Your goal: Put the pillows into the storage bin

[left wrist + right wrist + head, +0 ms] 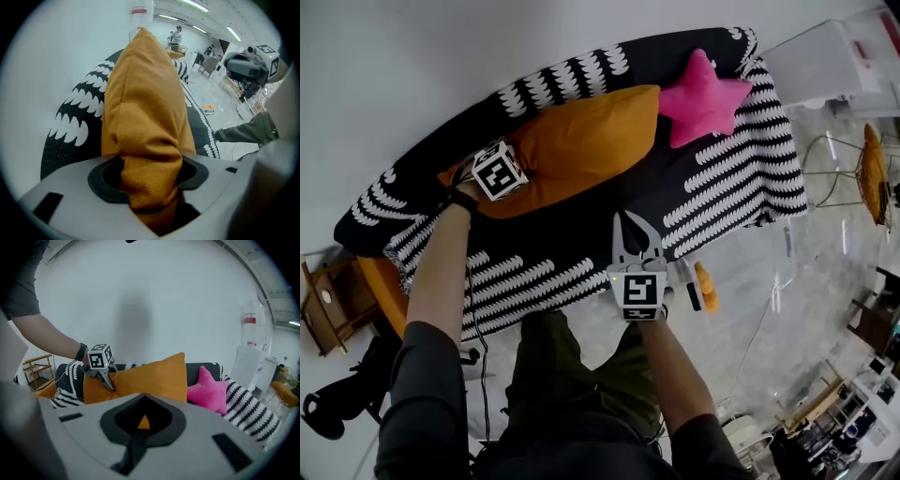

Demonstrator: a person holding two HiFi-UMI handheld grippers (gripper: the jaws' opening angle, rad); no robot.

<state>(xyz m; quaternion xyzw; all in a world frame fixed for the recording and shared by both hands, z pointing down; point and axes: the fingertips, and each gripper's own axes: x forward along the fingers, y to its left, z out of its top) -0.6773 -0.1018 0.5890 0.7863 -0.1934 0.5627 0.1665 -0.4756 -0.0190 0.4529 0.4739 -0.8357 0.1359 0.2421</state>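
An orange pillow (581,141) lies along the sofa (741,178), which is draped in a black-and-white patterned throw. A pink star-shaped pillow (703,97) rests at its right end. My left gripper (516,178) sits at the orange pillow's left corner, and in the left gripper view the orange fabric (150,140) is bunched and pinched between its jaws. My right gripper (631,227) hovers over the sofa's front edge, apart from both pillows, and points toward the orange pillow (150,376). Its jaws meet with nothing between them.
A white box (825,61) stands past the sofa's right end. A wire-legged side table (862,173) is on the glossy floor at the right. A small wooden shelf (323,305) and another orange cushion (382,291) sit at the sofa's left end. A small orange object (705,286) lies on the floor.
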